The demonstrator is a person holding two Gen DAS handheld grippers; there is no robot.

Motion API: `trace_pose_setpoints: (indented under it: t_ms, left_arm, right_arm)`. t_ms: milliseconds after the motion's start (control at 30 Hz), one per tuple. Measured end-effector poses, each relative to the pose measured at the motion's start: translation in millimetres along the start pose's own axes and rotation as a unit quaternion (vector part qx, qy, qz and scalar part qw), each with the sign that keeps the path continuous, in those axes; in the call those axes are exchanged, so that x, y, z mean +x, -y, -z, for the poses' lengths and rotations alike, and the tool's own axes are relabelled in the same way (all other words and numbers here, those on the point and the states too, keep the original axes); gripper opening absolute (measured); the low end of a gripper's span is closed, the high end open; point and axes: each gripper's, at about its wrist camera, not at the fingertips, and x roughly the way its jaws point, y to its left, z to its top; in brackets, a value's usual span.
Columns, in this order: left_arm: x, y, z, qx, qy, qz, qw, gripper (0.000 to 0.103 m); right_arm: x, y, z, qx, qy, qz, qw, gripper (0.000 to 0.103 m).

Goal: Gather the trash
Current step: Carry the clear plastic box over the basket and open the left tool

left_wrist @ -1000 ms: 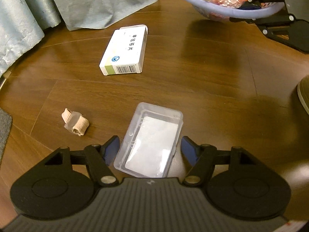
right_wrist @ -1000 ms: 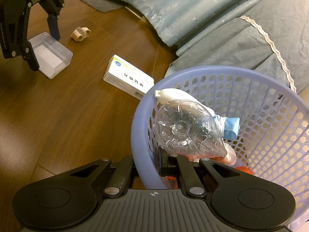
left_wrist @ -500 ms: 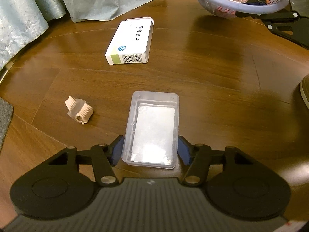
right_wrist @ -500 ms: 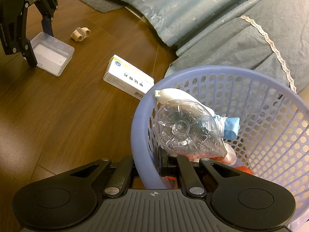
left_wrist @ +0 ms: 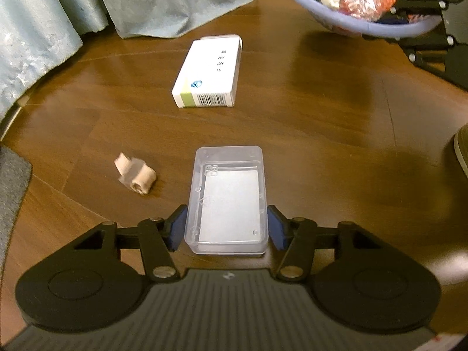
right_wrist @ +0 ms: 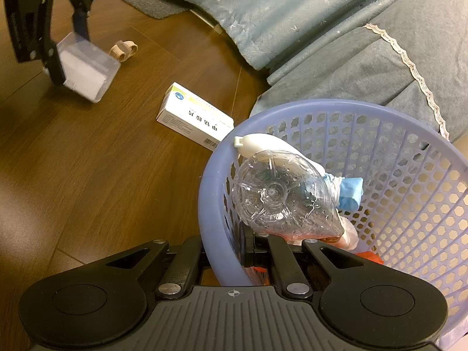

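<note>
Left gripper now clamped on clear plastic box, blue pads pressed on its two long sides at near end; jaws just been closing, from spread wide around a skewed box a second ago to squeezing it square between them. In right wrist view box tilted, far corner looks off floor, so probably lift starting; grasp step done, carry to basket next. Right gripper pinched nearly closed on near rim of lilac basket, unchanged, holding it steady. Basket far right of box, well apart. Box: rigid, see-through, rectangular, rounded corners, open top, white inside bottom; slick walls, could slip. Basket: perforated plastic mesh, round smooth rim, already holding crumpled clear bottle, white bottle, blue wad. Left on floor: white cardboard carton with barcode, between box and basket; small beige fabric loop thing just left of box, soft, rumpled. Glossy brown wood floor, teal fabric at far edge.
</note>
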Motion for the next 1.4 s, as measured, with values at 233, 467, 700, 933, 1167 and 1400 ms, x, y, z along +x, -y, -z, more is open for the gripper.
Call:
trace_pose_setpoints:
  t_ms: [233, 467, 700, 933, 1167, 1400]
  left_arm:
    - [-18.6, -0.3, -26.8, 0.007, 0.031, 0.003, 0.9995, 0.052]
    - [-61.8, 10.1, -85.4, 0.035, 0.108, 0.03, 0.9931, 0.052]
    - [-90.4, 49.7, -159.0, 0.082, 0.179, 0.079, 0.9772, 0.052]
    - [-78.2, 90.9, -218.9, 0.094, 0.213, 0.134, 0.9632, 0.054]
    - [-74.0, 78.2, -203.0, 0.058, 0.219, 0.116, 0.967, 0.062]
    - [-80.9, 26.1, -135.9, 0.016, 0.164, 0.05, 0.9851, 0.062]
  right_arm:
    - [0.2, -0.2, -0.3, -0.001, 0.0, 0.0, 1.0, 0.003]
    - [0.1, 0.1, -0.1, 0.0, 0.0, 0.0, 1.0, 0.003]
    - [-0.8, 1.7, -0.1, 0.005, 0.002, 0.0, 1.0, 0.003]
    - [-1.2, 3.0, 0.8, 0.009, 0.005, 0.0, 1.0, 0.002]
    - [-1.0, 6.2, 2.3, 0.017, 0.007, 0.001, 1.0, 0.003]
    - [-1.4, 6.2, 2.4, 0.017, 0.007, 0.002, 1.0, 0.003]
